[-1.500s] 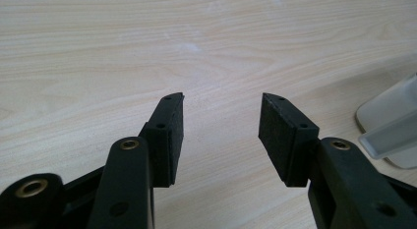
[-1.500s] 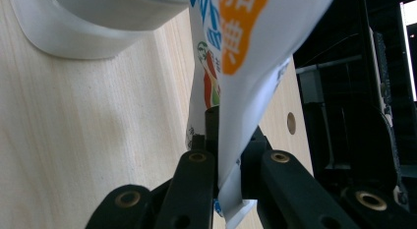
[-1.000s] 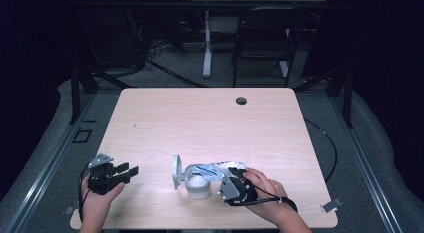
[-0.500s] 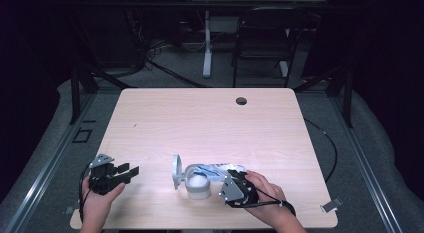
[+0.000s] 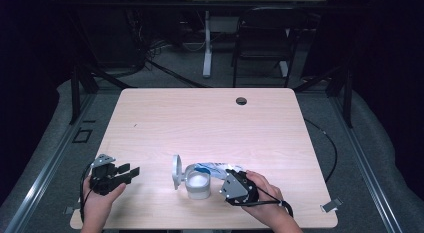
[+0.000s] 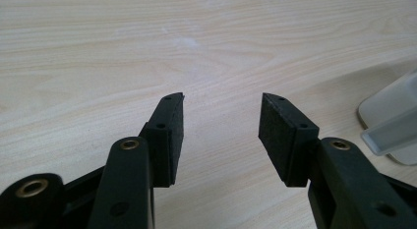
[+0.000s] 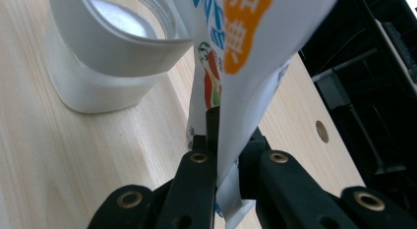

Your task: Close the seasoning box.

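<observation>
Packet, white with blue and orange print, pinched flat by right gripper, its top tilted over open jar at the table's near edge. Left gripper rests apart, jaws spread, empty.

I see the table brightly lit from above, dark room around it, bright glare inside the jar, soft shadows under both hands, my gripper views sharp on wood grain, near pouch blurred.
</observation>
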